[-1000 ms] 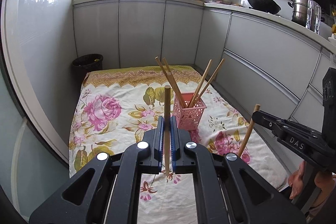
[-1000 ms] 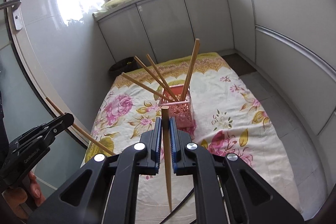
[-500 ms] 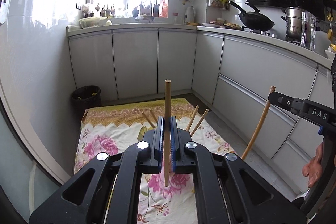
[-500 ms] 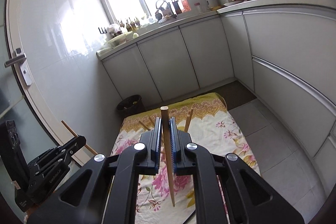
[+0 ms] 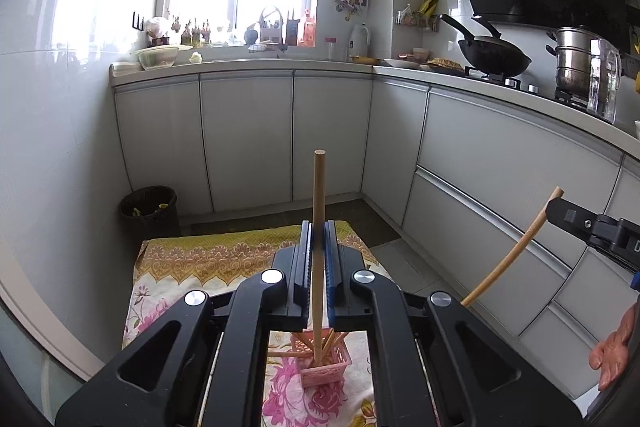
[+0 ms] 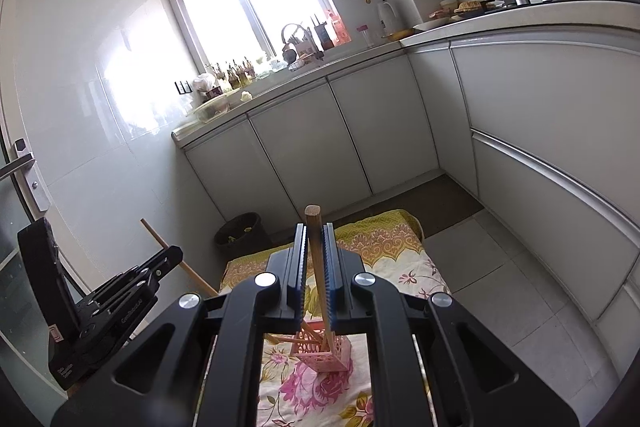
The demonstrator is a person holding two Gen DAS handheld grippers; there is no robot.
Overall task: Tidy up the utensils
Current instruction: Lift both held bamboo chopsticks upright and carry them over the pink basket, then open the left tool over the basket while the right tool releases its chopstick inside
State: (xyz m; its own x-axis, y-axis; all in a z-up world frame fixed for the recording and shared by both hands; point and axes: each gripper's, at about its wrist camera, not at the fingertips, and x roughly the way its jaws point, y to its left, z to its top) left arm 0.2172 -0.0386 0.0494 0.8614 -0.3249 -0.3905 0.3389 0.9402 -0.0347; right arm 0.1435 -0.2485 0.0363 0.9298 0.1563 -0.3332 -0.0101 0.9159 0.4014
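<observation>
My left gripper is shut on a wooden chopstick that stands nearly upright between its blue pads. Below it, seen through the gripper frame, a pink lattice holder with several chopsticks sits on the floral cloth. My right gripper is shut on another chopstick, also upright, with the pink holder below it on the cloth. Each view catches the other gripper at its edge: the right gripper with its chopstick, the left gripper with its chopstick.
White kitchen cabinets run along the back and right. A dark waste bin stands in the left corner by the cloth. A wok and steel pot sit on the counter. A glass door with a handle is at left.
Both grippers have risen well above the cloth with their chopsticks still held. The pink holder has dropped from mid-view to beneath the gripper frames, and counters and window have come into sight.
</observation>
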